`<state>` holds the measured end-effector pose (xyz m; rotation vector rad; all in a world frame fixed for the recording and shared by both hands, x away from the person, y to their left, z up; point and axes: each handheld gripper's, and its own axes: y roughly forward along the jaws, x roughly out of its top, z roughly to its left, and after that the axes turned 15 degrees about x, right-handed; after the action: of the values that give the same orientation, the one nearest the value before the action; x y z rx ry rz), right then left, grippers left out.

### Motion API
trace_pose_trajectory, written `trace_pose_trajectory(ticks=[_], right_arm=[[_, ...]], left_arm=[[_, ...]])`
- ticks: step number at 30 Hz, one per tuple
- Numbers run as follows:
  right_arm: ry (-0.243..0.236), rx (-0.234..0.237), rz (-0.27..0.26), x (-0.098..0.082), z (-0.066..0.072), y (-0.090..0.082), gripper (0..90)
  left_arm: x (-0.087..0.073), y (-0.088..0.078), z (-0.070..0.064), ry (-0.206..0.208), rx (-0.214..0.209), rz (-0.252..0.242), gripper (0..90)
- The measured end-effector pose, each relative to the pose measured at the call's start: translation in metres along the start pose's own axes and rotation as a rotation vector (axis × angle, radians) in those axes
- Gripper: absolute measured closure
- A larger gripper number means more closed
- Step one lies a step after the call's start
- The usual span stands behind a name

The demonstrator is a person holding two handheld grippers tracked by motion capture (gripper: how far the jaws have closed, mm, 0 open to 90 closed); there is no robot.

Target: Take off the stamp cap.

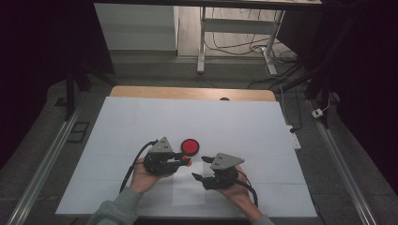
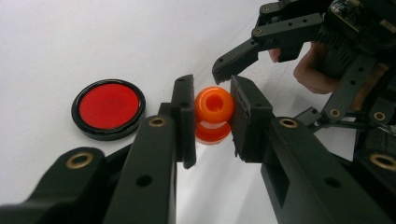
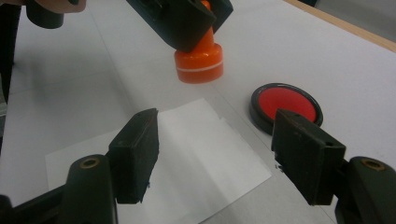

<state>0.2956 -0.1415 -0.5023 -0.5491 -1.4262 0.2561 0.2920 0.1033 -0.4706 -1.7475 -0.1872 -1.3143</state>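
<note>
Left tool (image 2: 212,114) clenched on orange stamp (image 2: 214,106); right tool (image 3: 215,158) released over paper (image 3: 196,154). Risk: slip, smudged print.

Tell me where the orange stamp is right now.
The orange stamp is clamped in the left tool, near the table's middle in the high view, just right of the red ink pad and above the paper sheet.

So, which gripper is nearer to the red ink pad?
Left. The left gripper, shut on the orange stamp, is just beside the red ink pad; the right gripper stands open farther off, over the white paper.
</note>
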Motion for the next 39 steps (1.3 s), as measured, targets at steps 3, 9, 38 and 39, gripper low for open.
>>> trace_pose_trajectory(ticks=[3, 9, 38, 39], right_arm=[[-0.001, 0.004, -0.002, 0.001, 0.001, 0.003, 32.0], [-0.008, 0.012, 0.001, 0.004, 0.002, 0.008, 32.1], [-0.045, -0.015, 0.019, 0.013, 0.005, 0.023, 47.9], [-0.047, -0.016, 0.022, 0.013, 0.005, 0.024, 48.7]], left_arm=[[0.0, 0.001, -0.001, 0.001, -0.002, 0.004, 72.1], [0.0, 0.001, -0.001, 0.002, -0.004, 0.005, 72.1], [0.0, 0.002, -0.001, -0.002, -0.008, 0.005, 72.1], [0.0, 0.002, -0.001, -0.001, -0.008, 0.006, 72.1]])
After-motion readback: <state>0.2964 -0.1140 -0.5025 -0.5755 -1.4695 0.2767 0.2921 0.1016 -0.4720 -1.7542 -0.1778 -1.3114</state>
